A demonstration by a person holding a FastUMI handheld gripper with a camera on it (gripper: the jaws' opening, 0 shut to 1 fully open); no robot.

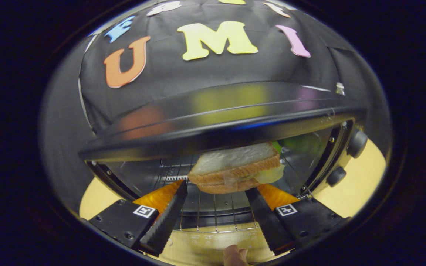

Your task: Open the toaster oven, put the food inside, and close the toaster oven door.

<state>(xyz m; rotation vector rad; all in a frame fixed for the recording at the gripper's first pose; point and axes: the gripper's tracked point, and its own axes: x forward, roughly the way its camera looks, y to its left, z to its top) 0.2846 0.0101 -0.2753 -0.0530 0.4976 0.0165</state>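
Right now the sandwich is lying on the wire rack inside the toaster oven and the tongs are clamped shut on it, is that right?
Not quite. In the gripper view the tongs are open, their tips to either side of the sandwich without clearly pressing on it. The rest stands: the sandwich is lying on the wire rack inside the toaster oven.

the gripper view rides on the hand-held gripper (216,190) and faces straight into the open toaster oven (220,122) from close in front, level with its mouth. the oven's top arches across the middle, its wire rack (213,212) runs just below the lens, its knobs (357,143) sit off to the right, and the counter (357,181) flanks it.
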